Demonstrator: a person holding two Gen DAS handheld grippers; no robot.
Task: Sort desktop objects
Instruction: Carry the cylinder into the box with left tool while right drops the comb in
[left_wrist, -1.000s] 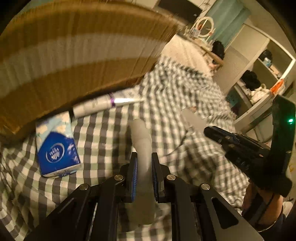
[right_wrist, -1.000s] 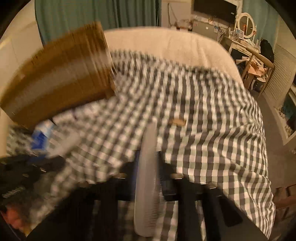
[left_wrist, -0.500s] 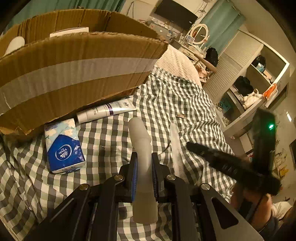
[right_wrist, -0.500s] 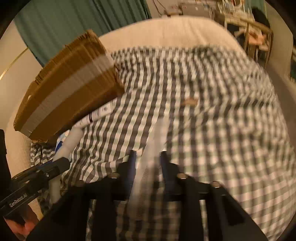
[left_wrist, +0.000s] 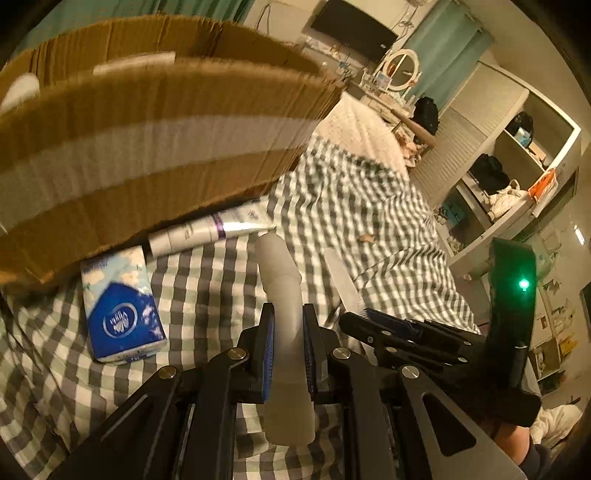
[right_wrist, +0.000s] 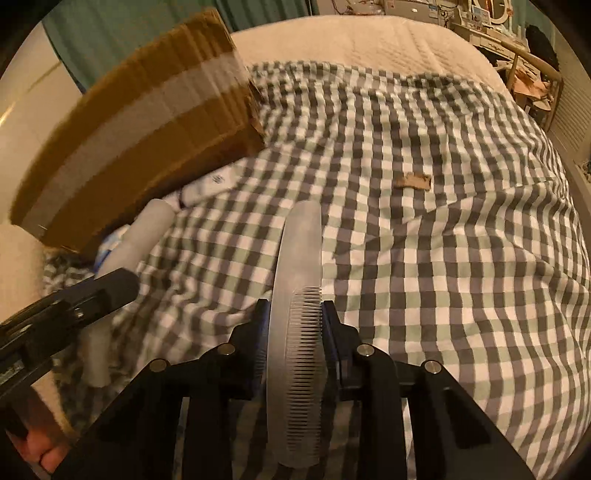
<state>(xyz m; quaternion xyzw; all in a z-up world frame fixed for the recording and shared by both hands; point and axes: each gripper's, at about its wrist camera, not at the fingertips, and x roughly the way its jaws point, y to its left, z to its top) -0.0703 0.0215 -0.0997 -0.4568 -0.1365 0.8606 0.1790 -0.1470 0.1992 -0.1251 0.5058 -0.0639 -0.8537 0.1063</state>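
Now, bed: a checked cover (right_wrist: 424, 258) was spread over the bed, and everything was carried on it.
Cardboard box: the box (left_wrist: 147, 140) was seen at the far left, open-topped, with a pale item visible inside over its rim only in the left wrist view; in the right wrist view only its taped outer wall (right_wrist: 147, 136) was shown.
Tissue pack: a blue pack (left_wrist: 120, 306) was laid on the cover just beside the box, plain in the left view, nearly hidden in the right.
Cream tube: a white tube (left_wrist: 207, 232) was laid against the box's foot.
Left gripper: the left gripper (left_wrist: 288, 347) was clamped on a pale grey bottle (left_wrist: 284, 295), lifted clear of the cover.
Right gripper: the right gripper (right_wrist: 295, 332) was closed on a grey comb (right_wrist: 299, 295), teeth shown only in its own view.
Change: compared with half a second earlier, the right gripper was brought close beside the left, and the box was blurred by motion.
Meaning: both items were judged to be in transit toward the box, neither yet dropped.
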